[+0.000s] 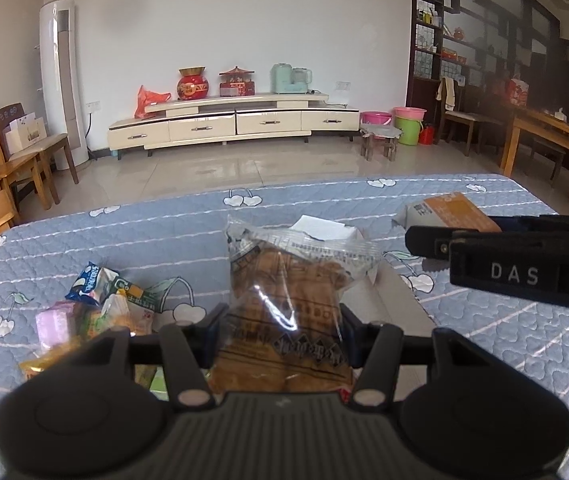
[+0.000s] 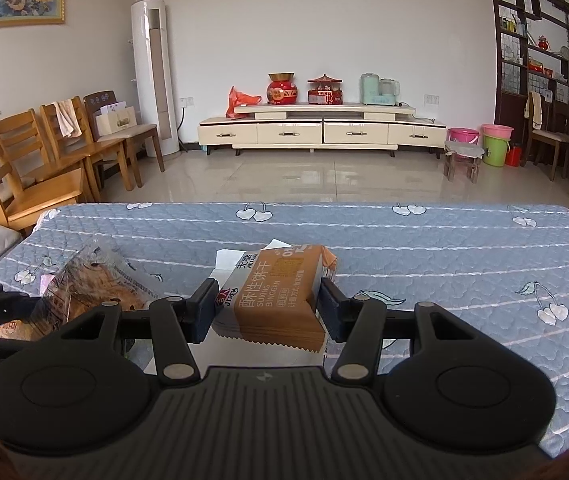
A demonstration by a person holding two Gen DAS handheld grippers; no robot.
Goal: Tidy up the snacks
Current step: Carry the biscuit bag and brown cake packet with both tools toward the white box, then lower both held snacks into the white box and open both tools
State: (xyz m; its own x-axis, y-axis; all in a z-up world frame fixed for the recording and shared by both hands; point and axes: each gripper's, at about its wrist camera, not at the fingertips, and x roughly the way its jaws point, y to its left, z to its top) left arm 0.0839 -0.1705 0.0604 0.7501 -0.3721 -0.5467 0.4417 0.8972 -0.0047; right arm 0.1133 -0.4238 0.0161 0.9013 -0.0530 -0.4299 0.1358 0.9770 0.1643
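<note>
While both my grippers are loaded, I enter the stock as it stands: left gripper [image 1: 282, 330], jaws partly closed and clamped on a clear-wrapped pastry packet [image 1: 284, 292], held up off the blue quilted table cover [image 1: 84, 232]; right gripper [image 2: 268, 308], jaws likewise partly closed, pads pressing either side of an orange-brown crisp biscuit packet [image 2: 276, 296], also lifted clear of the cover; the two packets ride side by side, the pastry to the left of the biscuits.

Item, beneath and just beyond both packets: a white cardboard box [image 1: 396, 300], only partly visible, its flap [image 1: 324, 228] standing up behind the pastry packet; I judge this the likely destination, though I cannot tell what, if anything, already lies inside.

Item, still loose on the cover at the left: a small heap of snack packets [image 1: 96, 308], blue-and-white, green, pink and yellow wrappers touching one another, near the pastry packet but apart from the box.

State of the work, by my reckoning: two snacks in hand and not yet set down; the heap untouched; so the sorting is somewhere short of half done, with both packets to place and the heap to clear afterwards.
</note>
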